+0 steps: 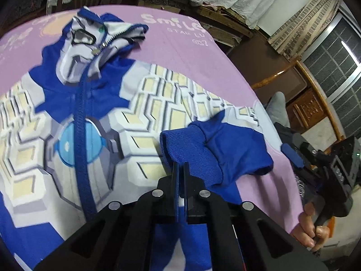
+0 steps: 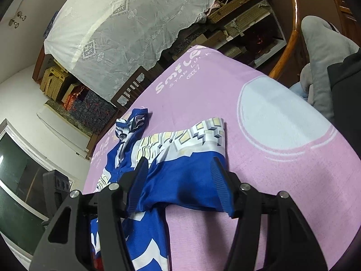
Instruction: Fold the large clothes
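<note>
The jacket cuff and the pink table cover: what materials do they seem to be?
The jacket cuff looks like ribbed knit, matte: fine parallel ridges show. The jacket body seems a smooth synthetic with a slight sheen and printed pattern. The pink table cover looks like woven cotton-type cloth, matte, with a visible fine weave; I cannot be sure.

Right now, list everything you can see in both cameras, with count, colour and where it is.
jacket: one, blue and white print, zipped, flat on the cloth.
sleeve cuff: one, blue ribbed, folded over the jacket's chest.
tablecloth: one, pink, covering the table.
lace cover: one, white, draped behind the table.
chair: one, dark wood, at the far edge.
left hand-held gripper: one, black, fingers nearly together at the cuff.
right hand-held gripper: one, black, open over the blue sleeve.
</note>
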